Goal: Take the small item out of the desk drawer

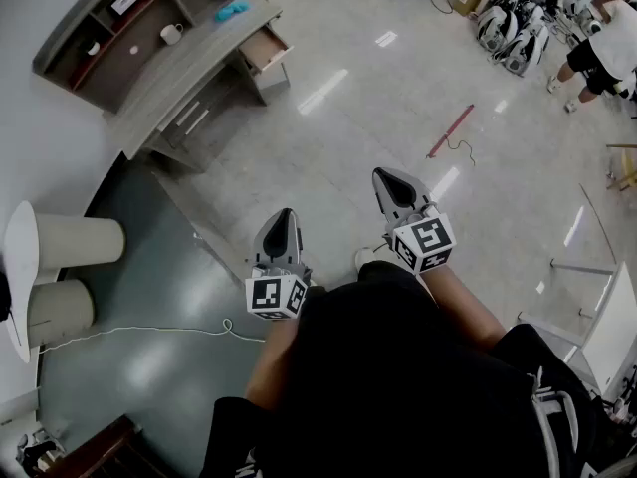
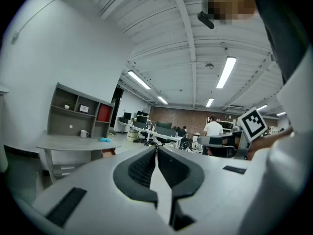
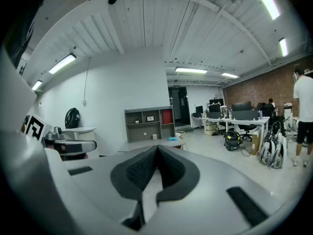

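1. The left gripper [image 1: 284, 217] is held out in front of the person at about waist height. Its jaws are pressed fully together with nothing between them, as the left gripper view shows.
2. The right gripper [image 1: 385, 177] is held just beside it and a little further forward. Its jaws are also fully closed and hold nothing.
3. Both grippers point roughly level across the open floor [image 1: 358, 118], well apart from the bench [image 1: 189, 68].
4. The bench stands against the white wall at the upper left of the head view, with a grey shelf unit [image 1: 105, 33] on its back edge.
5. The drawer [image 1: 267, 48] is at the bench's right end and is pulled out, so its brown inside faces up.
6. The small item cannot be made out from here, because the inside of the drawer is too small in every view to tell what lies in it.
7. A white mug [image 1: 171, 34] stands on the bench top, and a blue thing [image 1: 232, 10] lies nearer the drawer end.
8. A red stick [image 1: 450, 131] lies on the floor ahead of the right gripper.
9. A white cable [image 1: 149, 330] runs across the darker floor to the left of the left gripper.
10. Another person [image 1: 607, 53] stands at the far right.
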Demonstrator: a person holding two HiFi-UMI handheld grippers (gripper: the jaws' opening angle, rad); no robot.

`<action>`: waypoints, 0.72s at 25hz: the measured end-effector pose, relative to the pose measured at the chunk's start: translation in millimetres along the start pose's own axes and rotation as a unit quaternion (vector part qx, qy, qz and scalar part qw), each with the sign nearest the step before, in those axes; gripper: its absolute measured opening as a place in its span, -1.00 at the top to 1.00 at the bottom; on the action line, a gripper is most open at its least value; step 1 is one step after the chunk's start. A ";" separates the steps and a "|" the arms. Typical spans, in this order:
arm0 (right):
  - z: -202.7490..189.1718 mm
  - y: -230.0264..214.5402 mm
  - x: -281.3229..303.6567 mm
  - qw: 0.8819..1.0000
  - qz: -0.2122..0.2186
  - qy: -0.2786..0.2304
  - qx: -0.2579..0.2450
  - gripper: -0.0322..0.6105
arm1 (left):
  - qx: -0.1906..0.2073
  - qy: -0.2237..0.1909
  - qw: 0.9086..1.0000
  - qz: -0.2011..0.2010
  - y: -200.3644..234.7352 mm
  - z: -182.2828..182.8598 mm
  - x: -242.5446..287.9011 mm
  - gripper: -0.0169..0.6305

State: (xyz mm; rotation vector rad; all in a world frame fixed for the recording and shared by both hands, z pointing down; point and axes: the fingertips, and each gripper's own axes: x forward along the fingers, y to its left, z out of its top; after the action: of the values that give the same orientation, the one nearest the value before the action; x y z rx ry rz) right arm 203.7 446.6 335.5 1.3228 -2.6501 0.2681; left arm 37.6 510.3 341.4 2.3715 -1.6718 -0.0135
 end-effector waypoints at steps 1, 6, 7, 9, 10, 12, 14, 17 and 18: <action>-0.4 0.2 -4.3 1.000 -0.002 -0.003 0.000 0.90 | 0.003 -0.005 1.000 -0.001 -2.7 3.0 1.2 0.89; -2.6 -3.8 -22.9 0.999 -0.023 -0.027 0.032 0.90 | 0.003 -0.018 1.000 -0.004 -7.9 6.3 3.6 0.89; -3.5 -5.1 -26.1 0.999 -0.026 -0.027 0.032 0.90 | 0.001 -0.019 1.000 -0.005 -9.0 5.7 4.0 0.89; -6.0 -7.9 -31.3 0.999 -0.027 -0.021 0.021 0.90 | 0.001 -0.021 1.000 -0.005 -11.7 5.9 5.6 0.89; -8.0 -9.8 -33.4 0.999 -0.027 -0.017 0.017 0.90 | 0.001 -0.022 1.000 -0.004 -13.3 6.0 6.6 0.89; -13.1 -15.0 -36.8 0.999 -0.026 -0.010 0.019 0.90 | 0.002 -0.024 1.000 -0.002 -17.1 5.2 7.9 0.89; -17.1 -20.0 -39.0 0.999 -0.025 -0.006 0.026 0.90 | 0.005 -0.024 1.000 -0.001 -20.7 4.7 8.4 0.89; -21.2 -24.9 -38.1 0.999 -0.018 0.000 0.033 0.90 | 0.007 -0.022 1.000 0.002 -22.0 1.5 9.1 0.89; -23.4 -26.2 -37.3 0.999 -0.015 0.003 0.032 0.90 | 0.008 -0.020 1.000 0.004 -22.0 -0.5 9.1 0.89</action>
State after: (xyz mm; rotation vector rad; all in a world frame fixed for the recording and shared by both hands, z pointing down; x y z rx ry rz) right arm 248.4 465.3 351.9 1.3777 -2.6352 0.3564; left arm 61.3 509.0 338.7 2.3908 -1.7055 -0.0471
